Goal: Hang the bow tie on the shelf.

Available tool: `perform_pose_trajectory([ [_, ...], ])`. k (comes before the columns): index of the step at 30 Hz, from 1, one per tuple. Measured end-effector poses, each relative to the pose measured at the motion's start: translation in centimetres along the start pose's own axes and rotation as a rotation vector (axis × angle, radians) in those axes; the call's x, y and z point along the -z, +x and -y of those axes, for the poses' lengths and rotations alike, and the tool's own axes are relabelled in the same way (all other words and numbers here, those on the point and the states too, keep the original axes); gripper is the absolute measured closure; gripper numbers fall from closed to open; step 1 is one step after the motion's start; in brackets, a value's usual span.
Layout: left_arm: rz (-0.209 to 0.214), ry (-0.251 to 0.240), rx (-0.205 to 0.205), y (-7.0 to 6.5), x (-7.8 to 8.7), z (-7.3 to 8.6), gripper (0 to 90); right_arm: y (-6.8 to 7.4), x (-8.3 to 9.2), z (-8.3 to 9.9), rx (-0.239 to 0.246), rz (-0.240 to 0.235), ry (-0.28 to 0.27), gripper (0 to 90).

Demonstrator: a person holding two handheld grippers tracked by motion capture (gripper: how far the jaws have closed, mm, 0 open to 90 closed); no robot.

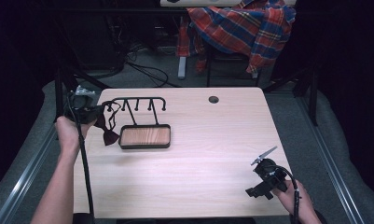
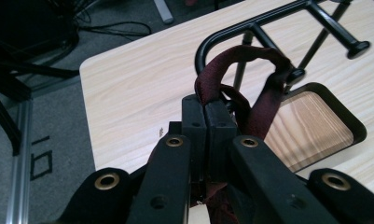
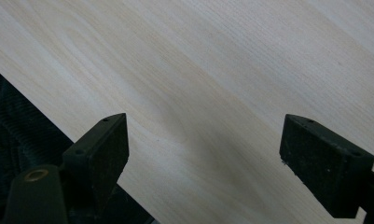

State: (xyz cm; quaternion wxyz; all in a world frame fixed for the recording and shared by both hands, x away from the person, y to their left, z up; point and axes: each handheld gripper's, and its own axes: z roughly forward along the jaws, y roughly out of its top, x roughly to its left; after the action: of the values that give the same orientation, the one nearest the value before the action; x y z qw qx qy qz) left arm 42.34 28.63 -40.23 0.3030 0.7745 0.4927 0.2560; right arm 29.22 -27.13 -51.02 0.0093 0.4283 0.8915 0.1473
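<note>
The left gripper (image 2: 205,126) is pinching a dark red bow tie (image 1: 111,135) strap, jaws clamped, looping it by the black hook rack (image 1: 137,103); next, seating it over a peg. The right gripper (image 3: 203,163) is idling, gaping wide over the table (image 1: 198,163)

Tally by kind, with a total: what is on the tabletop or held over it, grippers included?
Black two-jaw grippers: 2, the left gripper and the right gripper
Dark red fabric bow tie with strap: 1
Black metal hook rack with wood-lined tray base: 1
Total: 4
</note>
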Motion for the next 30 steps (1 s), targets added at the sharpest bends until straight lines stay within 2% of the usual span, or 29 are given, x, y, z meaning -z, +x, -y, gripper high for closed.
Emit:
perform_pose_trajectory([
  [6, 0.003, 0.032, 0.025, 0.5, -1.2, 0.1, 88.5, 0.0, 0.0, 0.0, -0.004, 0.001, -0.004, 15.4],
  [14, 0.006, 0.05, 0.101, 1.2, -2.9, 0.7, 88.2, 0.1, -0.1, 0.0, 0.0, 0.004, 0.0, 15.4],
  [26, -0.007, 0.041, 0.111, 1.2, -4.1, 0.7, 87.9, 0.1, -0.2, 0.0, 0.003, 0.002, 0.01, 15.5],
  [28, -0.004, 0.043, 0.118, 1.1, -4.4, 0.8, 87.8, 0.2, -0.3, 0.0, -0.001, 0.002, -0.005, 15.4],
  [30, -0.006, 0.05, 0.109, 1.0, -4.7, 0.9, 87.6, 0.1, -0.2, 0.0, 0.007, 0.004, 0.006, 15.4],
])
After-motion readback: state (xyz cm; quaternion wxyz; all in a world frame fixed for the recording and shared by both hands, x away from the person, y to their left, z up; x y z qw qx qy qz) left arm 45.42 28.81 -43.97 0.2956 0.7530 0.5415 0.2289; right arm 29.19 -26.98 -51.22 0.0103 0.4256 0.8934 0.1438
